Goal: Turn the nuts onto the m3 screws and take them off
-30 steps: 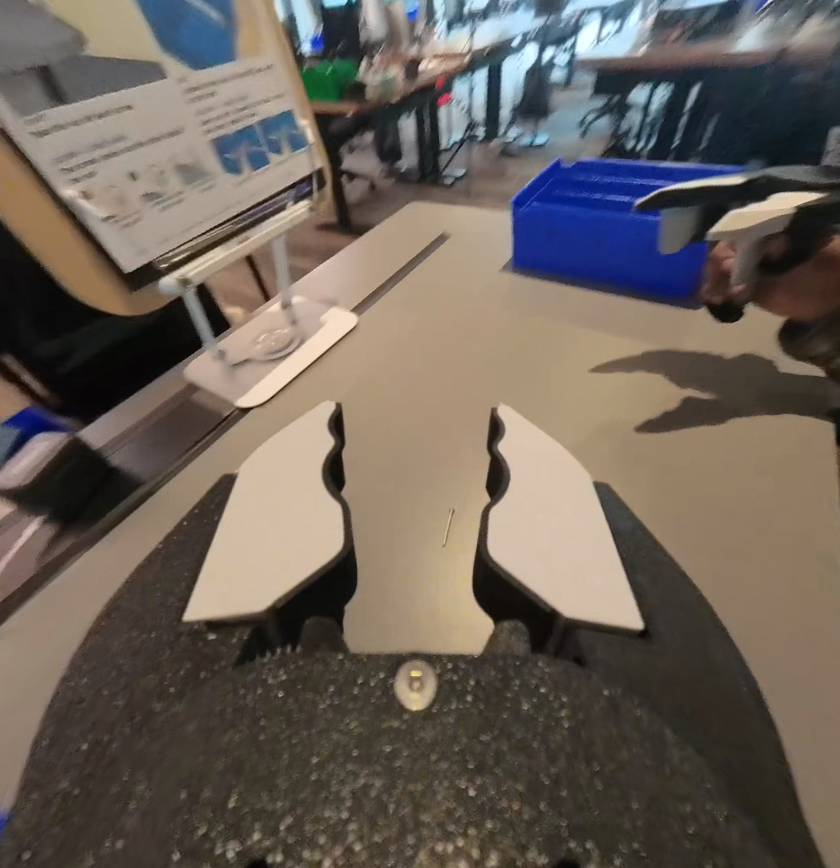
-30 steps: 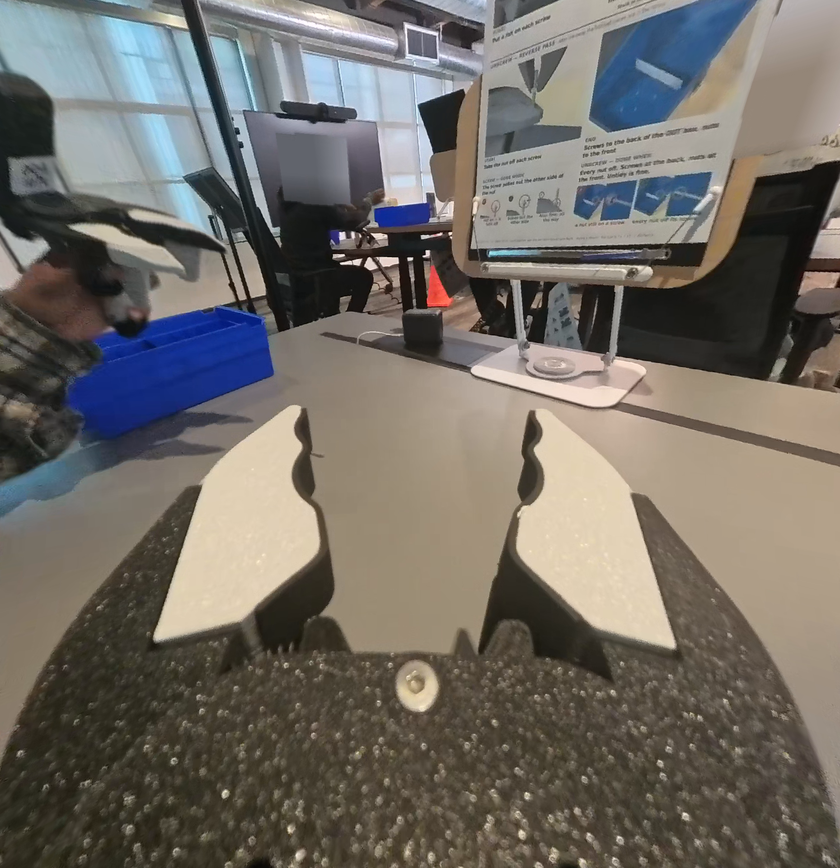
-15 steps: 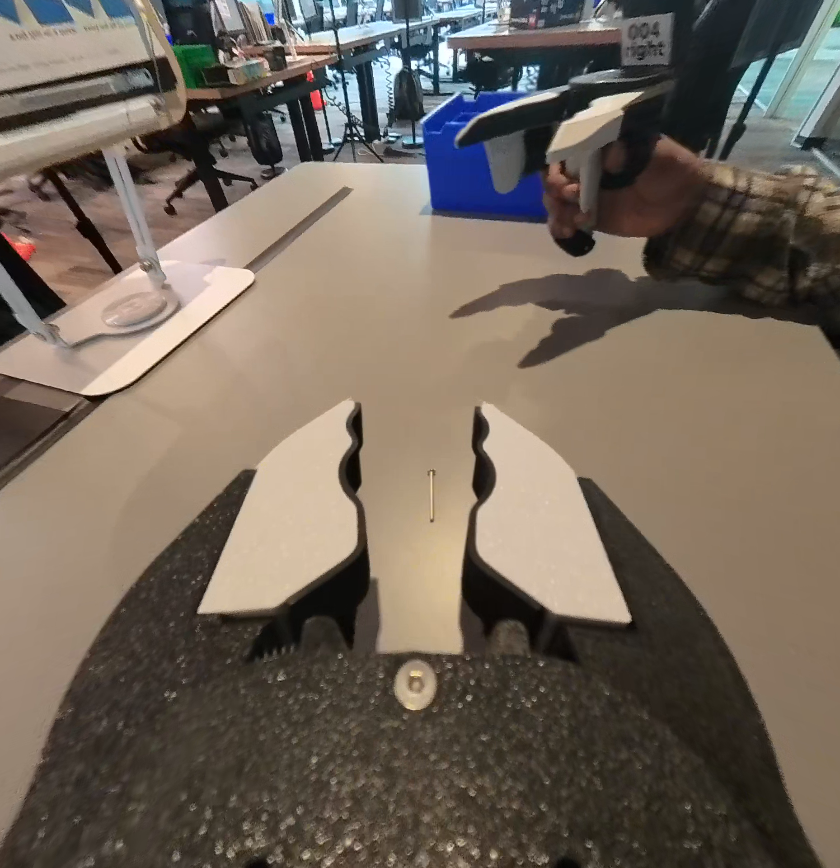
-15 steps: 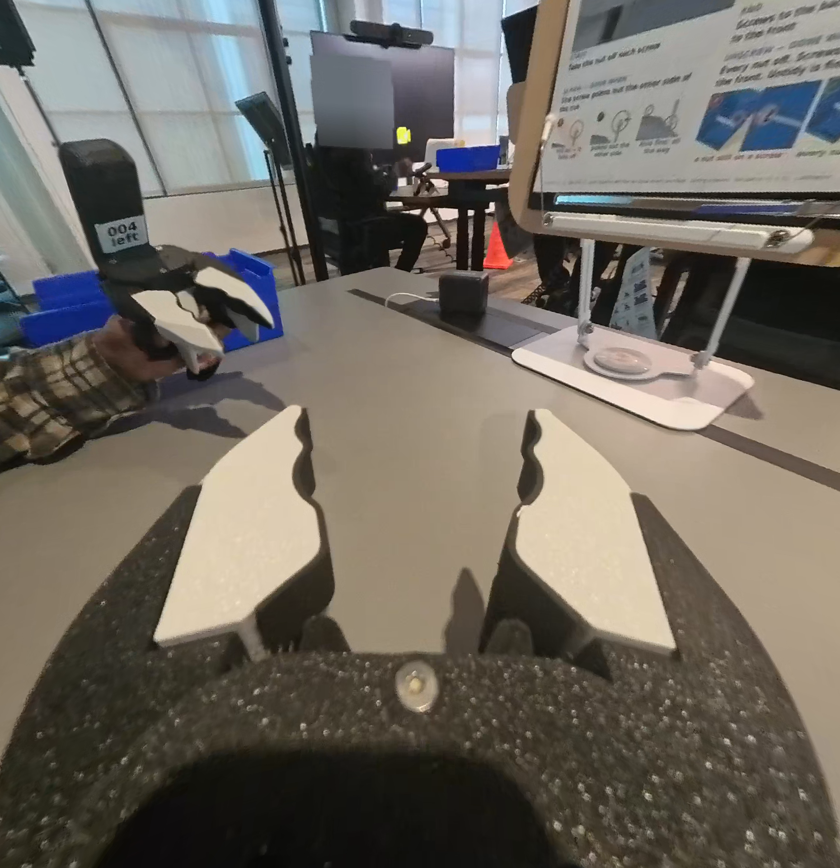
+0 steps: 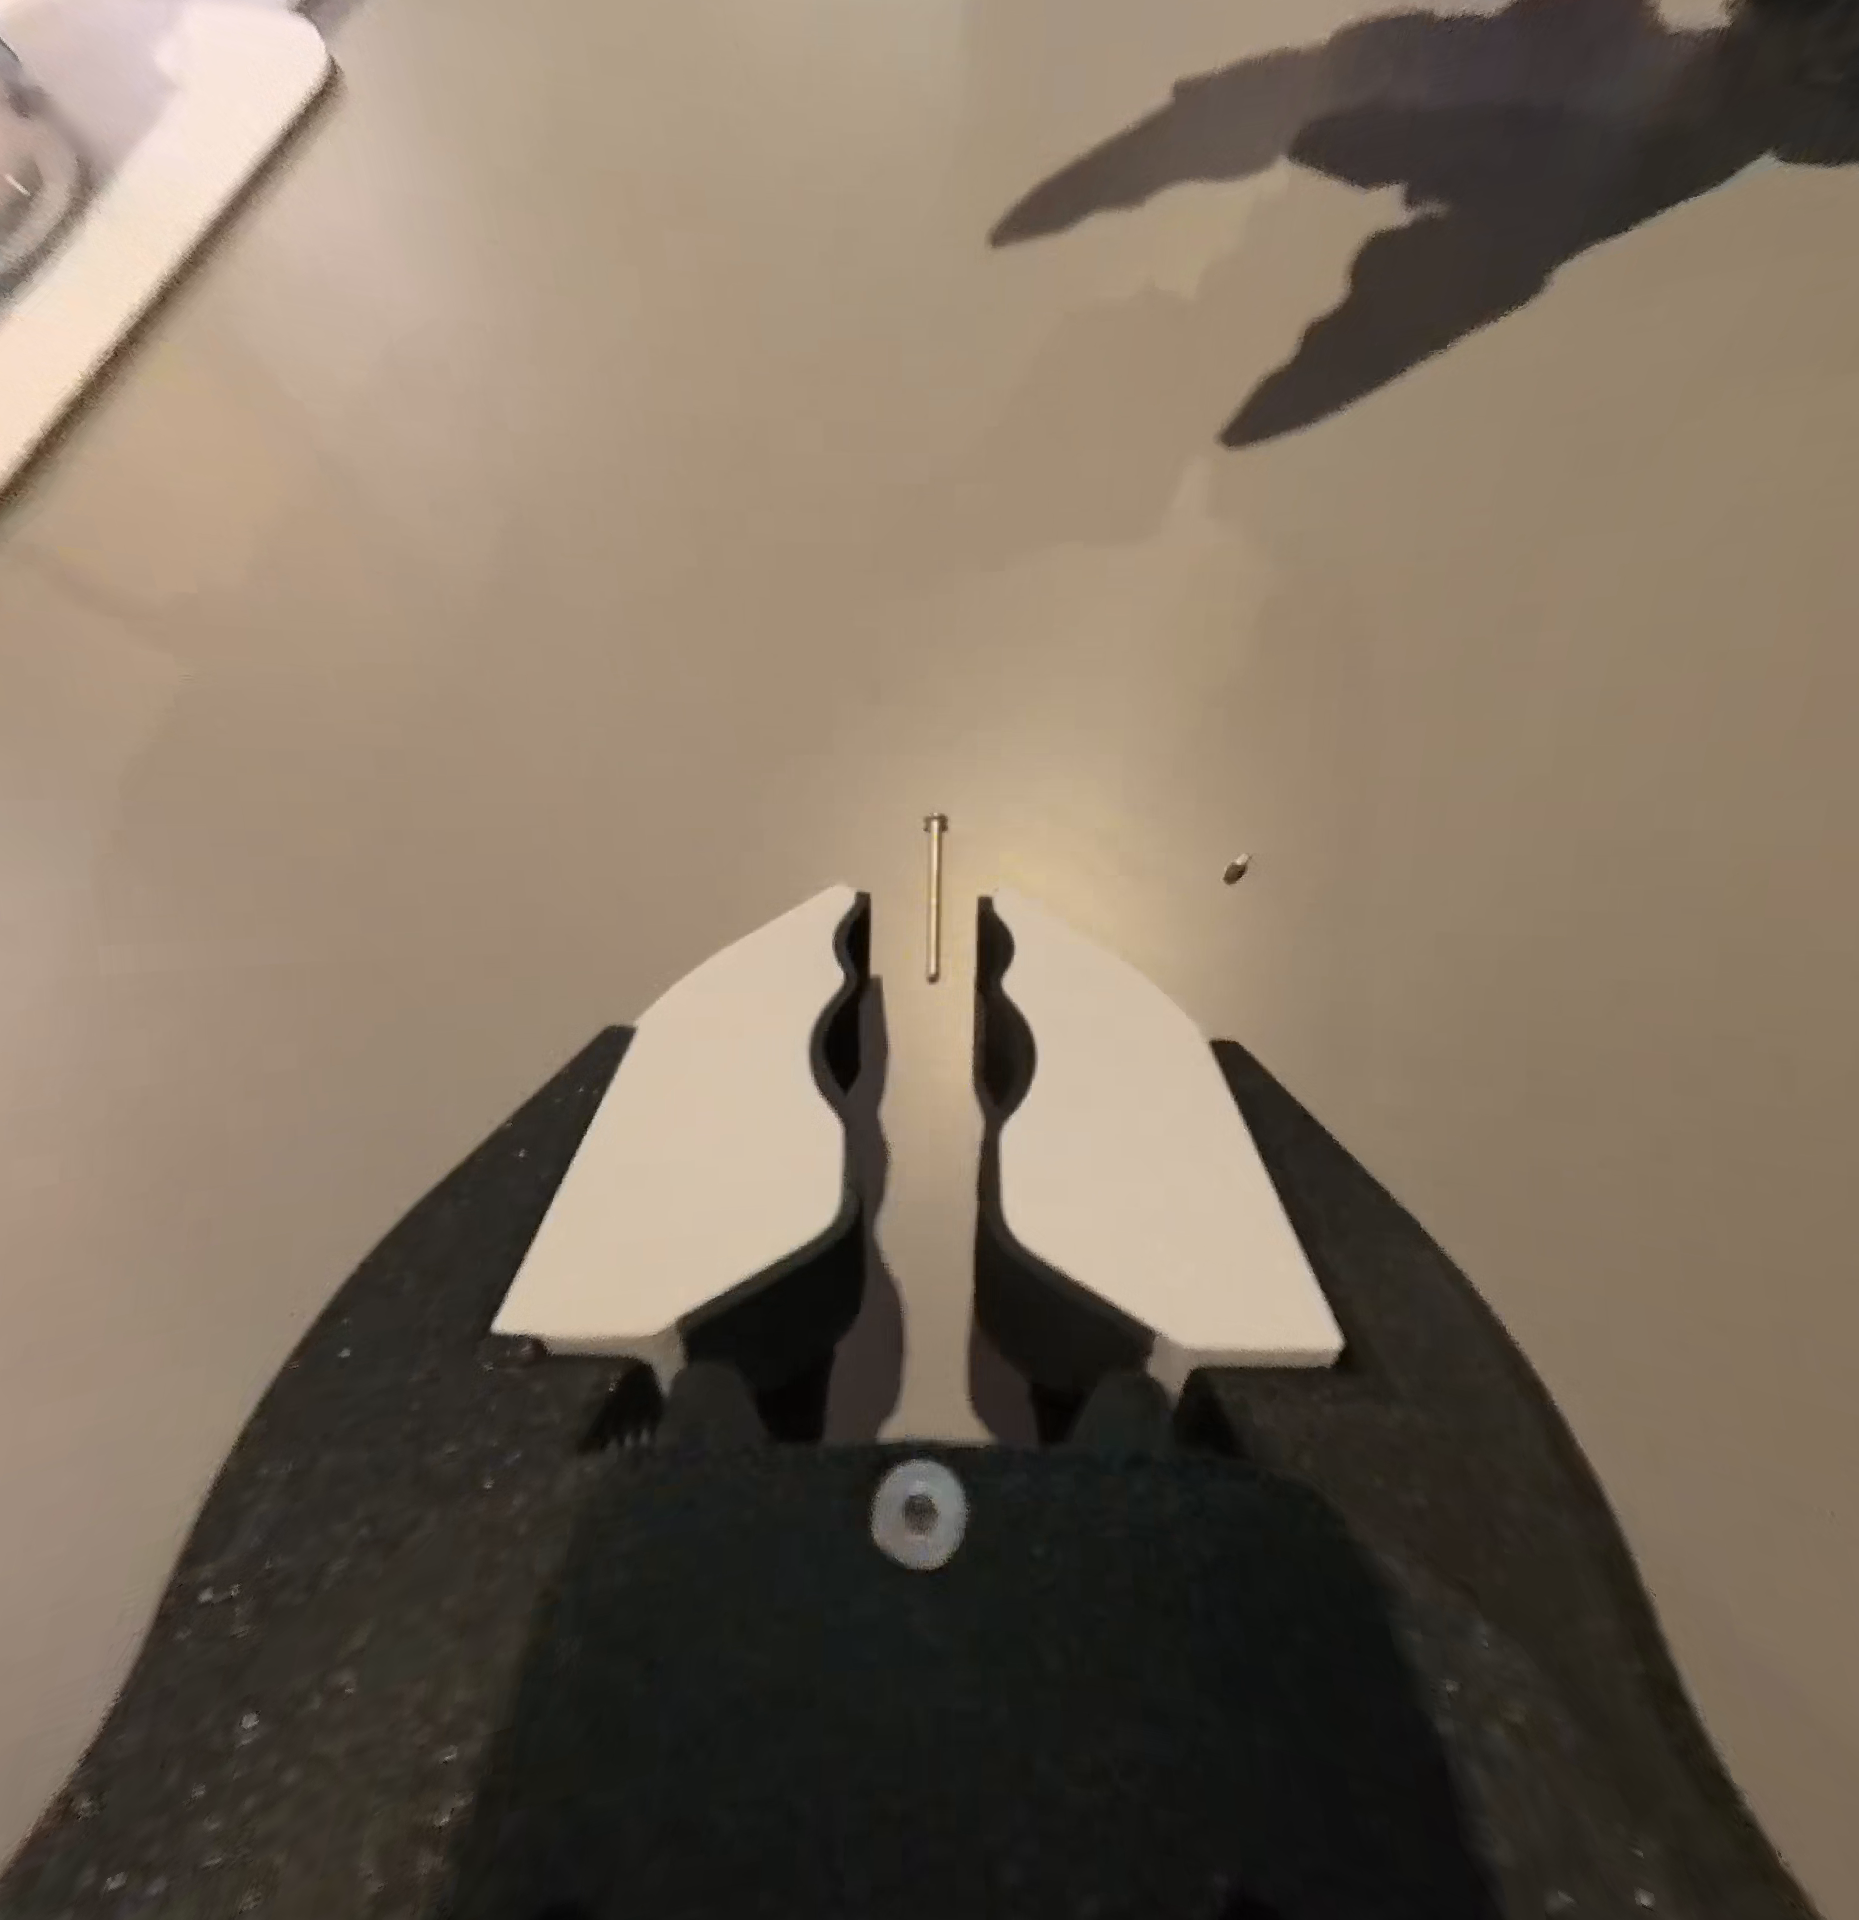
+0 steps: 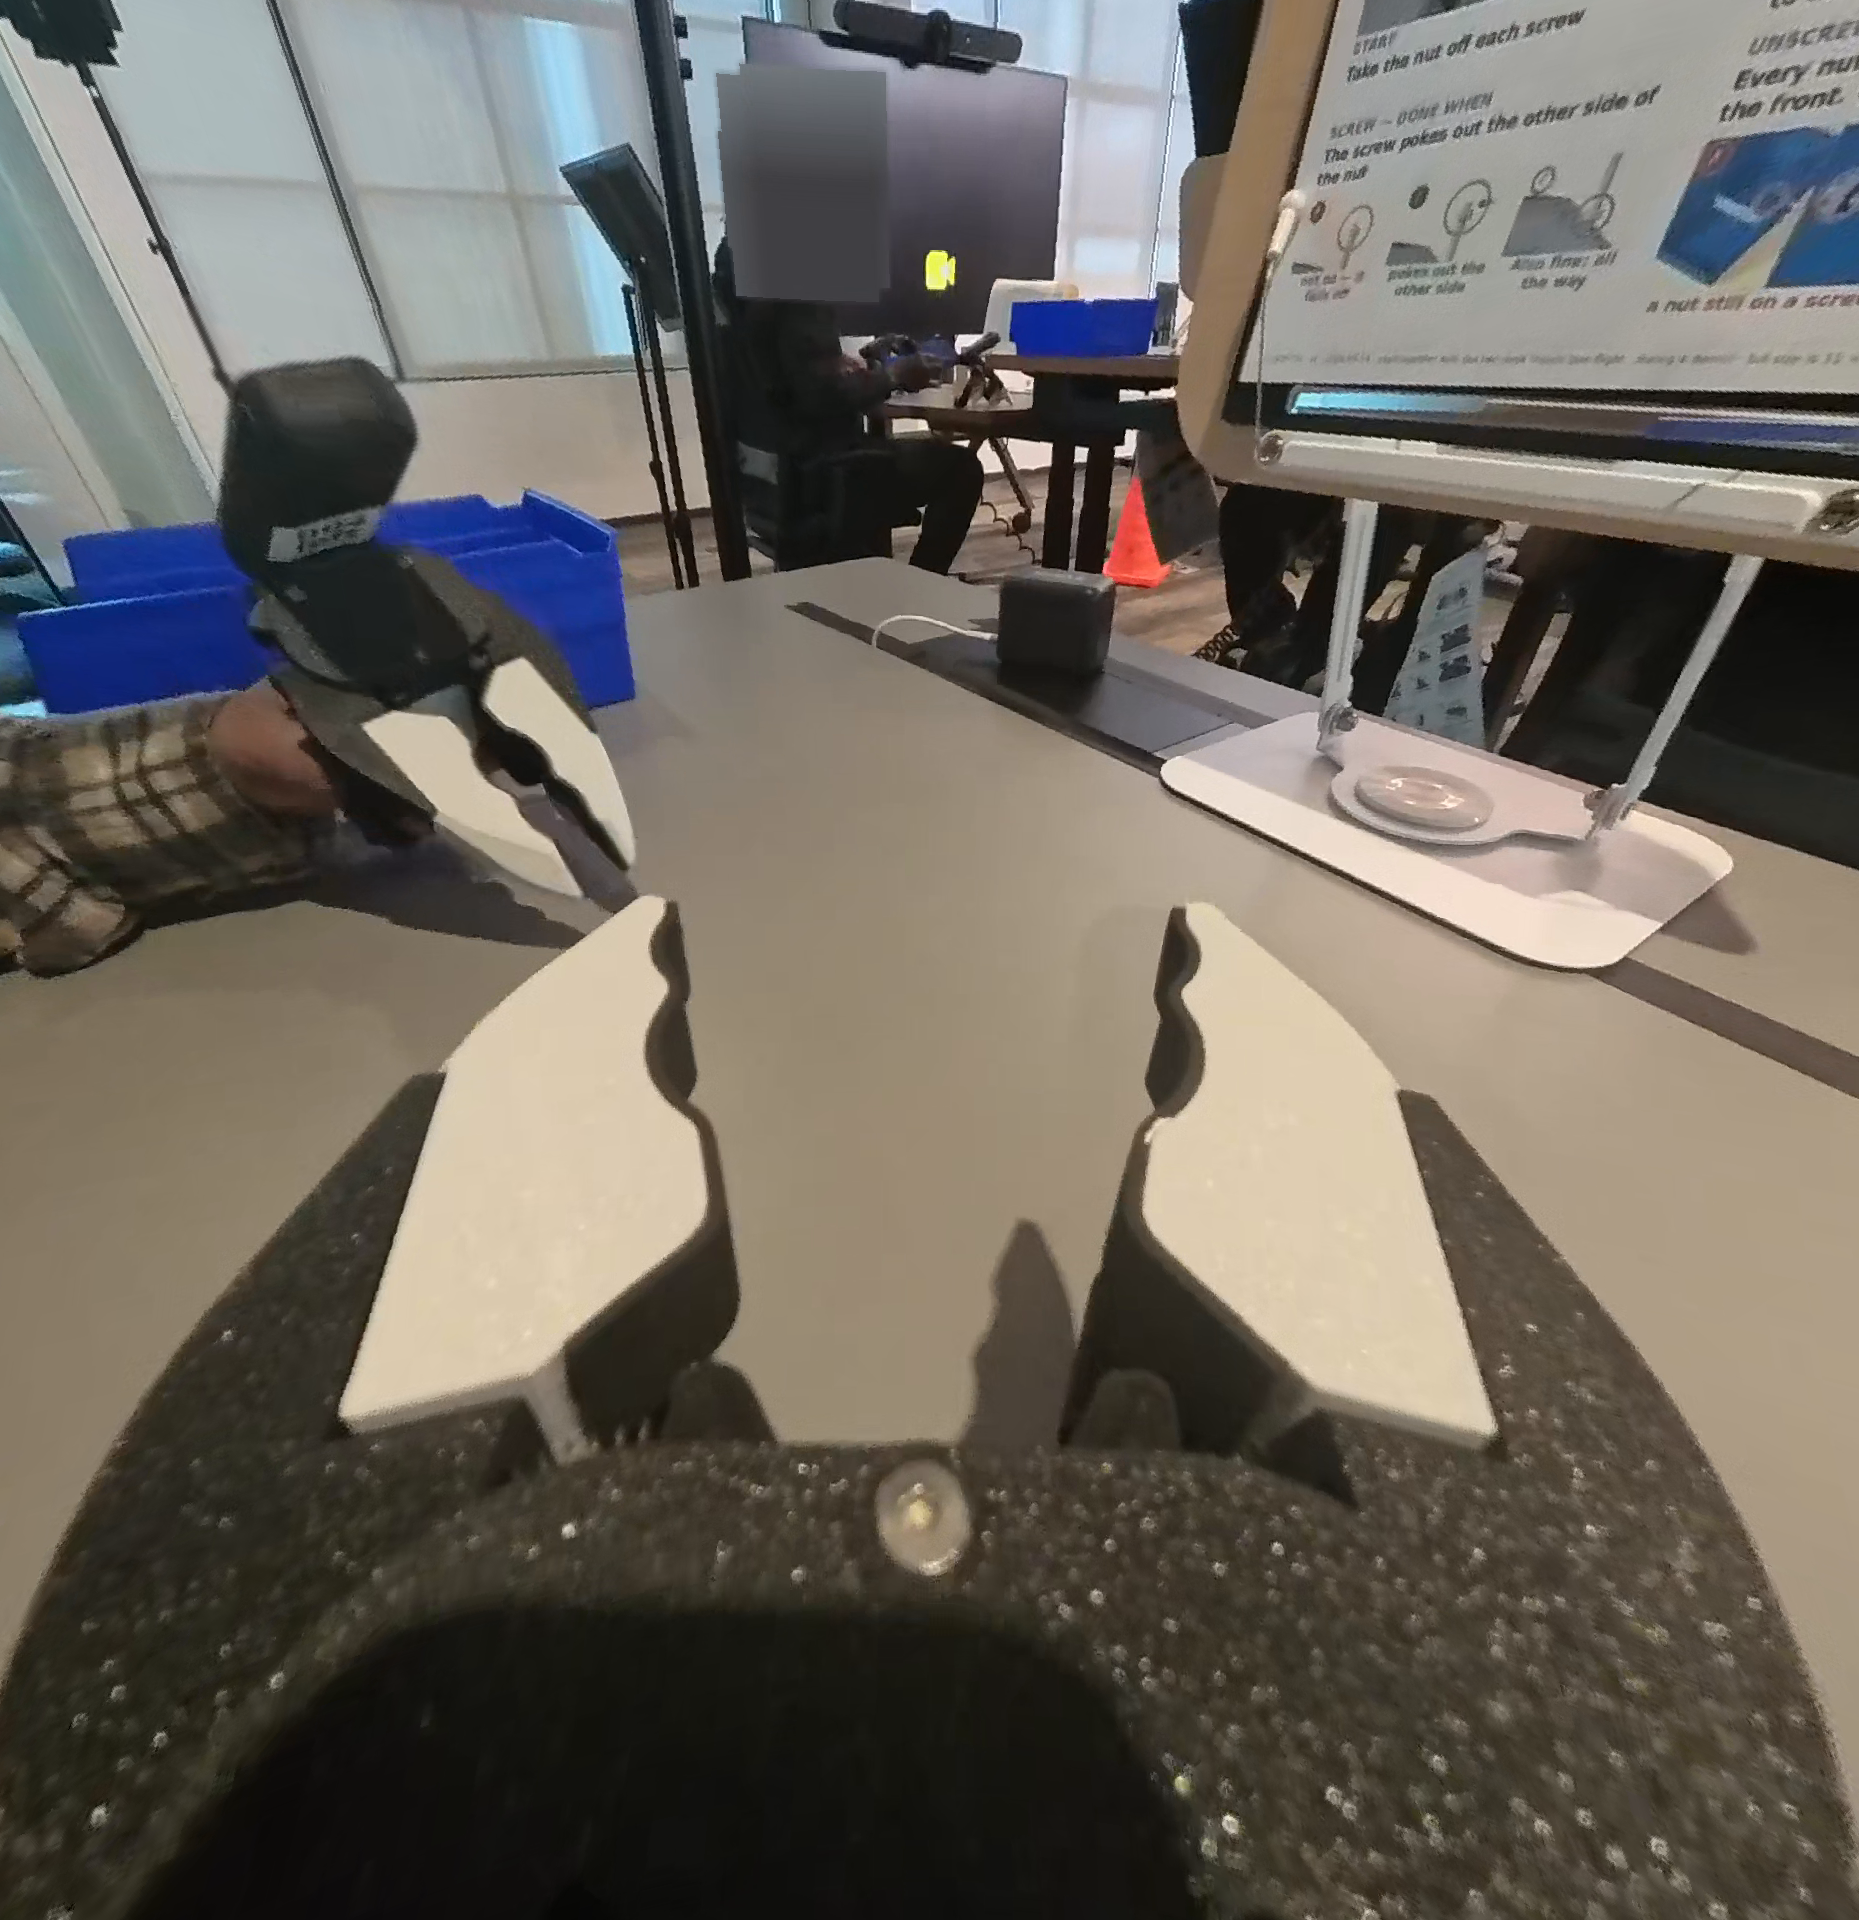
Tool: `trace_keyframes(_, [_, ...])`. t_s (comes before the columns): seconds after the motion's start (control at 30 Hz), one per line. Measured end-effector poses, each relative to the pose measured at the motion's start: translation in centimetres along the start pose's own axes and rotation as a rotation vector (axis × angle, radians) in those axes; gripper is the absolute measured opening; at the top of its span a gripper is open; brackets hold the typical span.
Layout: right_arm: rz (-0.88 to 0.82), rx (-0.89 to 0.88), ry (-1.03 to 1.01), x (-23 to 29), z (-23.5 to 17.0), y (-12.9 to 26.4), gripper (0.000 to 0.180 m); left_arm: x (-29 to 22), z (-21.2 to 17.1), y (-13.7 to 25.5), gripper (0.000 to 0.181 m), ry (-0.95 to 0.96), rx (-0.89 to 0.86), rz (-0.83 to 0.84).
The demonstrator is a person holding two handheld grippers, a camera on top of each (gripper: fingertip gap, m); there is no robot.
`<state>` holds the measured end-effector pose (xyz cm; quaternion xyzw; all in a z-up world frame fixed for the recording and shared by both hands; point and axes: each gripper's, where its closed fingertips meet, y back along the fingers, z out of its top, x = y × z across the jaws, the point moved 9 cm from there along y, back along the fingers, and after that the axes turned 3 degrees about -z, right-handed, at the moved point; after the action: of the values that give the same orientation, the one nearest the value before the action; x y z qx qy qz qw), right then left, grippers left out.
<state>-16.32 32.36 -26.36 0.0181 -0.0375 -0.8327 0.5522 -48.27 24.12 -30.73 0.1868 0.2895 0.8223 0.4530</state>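
Observation:
A thin metal screw [image 5: 933,898] lies flat on the grey table [image 5: 592,623], head pointing away. My left gripper [image 5: 923,902] points down over it, its jaws narrowly open with the screw's near end between the fingertips. A small nut [image 5: 1236,868] lies on the table to the screw's right. My right gripper [image 6: 920,920] is wide open and empty, low over the table. The left gripper also shows in the right wrist view [image 6: 582,842], tilted down at the table at the left, held by a hand with a plaid sleeve [image 6: 104,800].
A white stand base [image 6: 1455,831] carrying an instruction board [image 6: 1569,208] sits at the table's far right; it also shows in the left wrist view [image 5: 125,239]. Blue bins [image 6: 551,592] stand at the far left edge. A small black cube [image 6: 1055,618] sits on the table's dark strip. To the small nut [image 5: 1236,868]: left tips about 6 centimetres, right tips about 20 centimetres.
My left gripper has tipped down toward the table and narrowed its jaws around the screw's near end. The right gripper stayed wide open and came a little closer to the left one.

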Motion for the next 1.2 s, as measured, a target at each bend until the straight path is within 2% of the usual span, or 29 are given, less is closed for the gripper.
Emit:
trace_keyframes(0.2, [0.014, 0.012, 0.013, 0.5, 0.0, 0.0, 0.086, -0.2, -0.4, -1.8, 0.021, 0.031, 0.122, 0.011])
trace_keyframes(0.27, [0.017, 0.009, 0.007, 0.6, 0.0, 0.1, 0.086, -0.3, -0.5, -1.9, 0.017, 0.046, 0.127, -0.006])
trace_keyframes(0.37, [0.016, 0.001, 0.008, 0.6, 0.1, 0.1, 0.086, -0.5, -0.4, -2.1, 0.003, 0.049, 0.132, -0.039])
trace_keyframes(0.57, [0.036, 0.012, 0.006, 1.0, 0.0, -0.2, 0.087, -0.6, -0.3, -2.4, 0.001, 0.054, 0.119, -0.044])
trace_keyframes(0.73, [0.066, 0.033, 0.007, 1.5, -0.2, -0.6, 0.086, -0.8, 0.5, -3.1, 0.001, 0.005, 0.118, 0.013])
trace_keyframes(0.83, [0.092, 0.035, 0.001, 1.9, -0.2, -0.7, 0.085, -0.6, 1.7, -2.8, 0.001, 0.019, 0.042, 0.014])
trace_keyframes(1.0, [0.146, 0.004, -0.028, 1.7, 0.3, -1.2, 0.081, 0.1, 3.9, -2.1, 0.001, 0.123, -0.142, -0.117])
trace_keyframes(1.1, [0.259, 0.010, -0.029, 1.7, 1.4, -2.5, 0.076, 0.2, 5.2, -1.9, 0.001, 0.135, -0.218, -0.172])
trace_keyframes(1.2, [0.393, 0.067, 0.020, 2.3, 1.8, -4.1, 0.064, 0.1, 6.5, -2.2, 0.001, 0.130, -0.270, -0.210])
